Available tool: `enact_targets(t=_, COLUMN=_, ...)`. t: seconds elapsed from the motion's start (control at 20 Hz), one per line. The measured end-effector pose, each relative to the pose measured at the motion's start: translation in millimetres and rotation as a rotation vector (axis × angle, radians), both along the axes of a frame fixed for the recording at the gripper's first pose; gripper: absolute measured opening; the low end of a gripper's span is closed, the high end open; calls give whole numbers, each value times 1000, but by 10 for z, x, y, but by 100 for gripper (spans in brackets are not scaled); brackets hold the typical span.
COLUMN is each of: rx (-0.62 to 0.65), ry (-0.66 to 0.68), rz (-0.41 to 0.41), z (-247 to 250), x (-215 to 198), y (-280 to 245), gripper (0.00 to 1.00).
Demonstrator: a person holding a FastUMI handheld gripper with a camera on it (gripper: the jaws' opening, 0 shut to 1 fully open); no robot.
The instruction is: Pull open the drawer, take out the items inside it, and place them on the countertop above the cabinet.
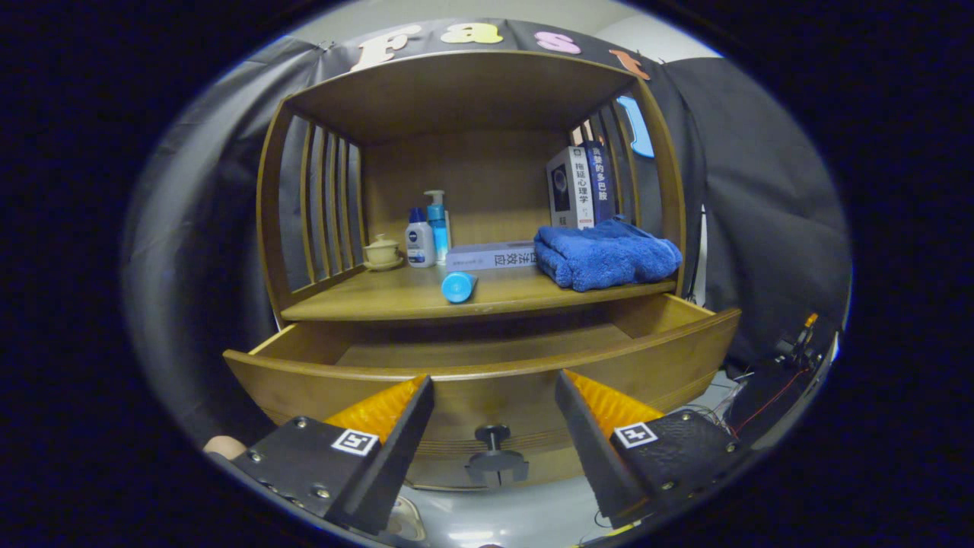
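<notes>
Black cloth hangs behind a warm-brown wooden cabinet that stands in the booth, and everything of interest sits inside that cabinet's frame. Nearest, the tool (pixel 494 415) is released: its two fingers stand well apart and grip nothing, with the small dark knob handle (pixel 495 457) on the drawer front sitting between them and a little below. Just beyond the fingertips the curved wooden drawer (pixel 487 380) is pulled out, its front wall rising high enough to hide most of the floor inside; the strip of floor that shows looks bare, and I cannot tell whether anything lies against the near wall.

Above and beyond the drawer lies the wooden surface (pixel 396 301). A light-blue cylindrical bottle (pixel 459 287) rests on its side right at the front edge. Behind it are a flat white book (pixel 491 256), a folded blue towel (pixel 605 255), a small lidded ceramic cup on a saucer (pixel 382 251), a white-and-blue lotion bottle (pixel 419 240), a blue pump bottle (pixel 437 221) and upright books (pixel 582 186).

Risk, as I judge it: the lying bottle may roll off the edge if nudged, dropping back into the drawer. Reaching blind over the tall front wall could also knock the fingers against it.
</notes>
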State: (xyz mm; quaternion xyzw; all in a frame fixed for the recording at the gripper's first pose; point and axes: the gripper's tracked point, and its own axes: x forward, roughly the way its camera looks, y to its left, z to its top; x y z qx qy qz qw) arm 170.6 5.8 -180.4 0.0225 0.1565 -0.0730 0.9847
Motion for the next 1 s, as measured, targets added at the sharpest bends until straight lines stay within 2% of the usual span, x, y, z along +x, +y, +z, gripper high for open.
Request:
enact_targets(t=0.5, rx=-27, ry=7, rz=9, z=10, x=120, y=-20, gripper=97)
enact_targets(t=0.8, rx=-62, ry=2, rz=-6, z=-31, x=465, y=30, gripper=97)
enact_targets(t=1.0, rx=-31, ry=0, rz=-5, z=-63, x=617, y=24, gripper=96)
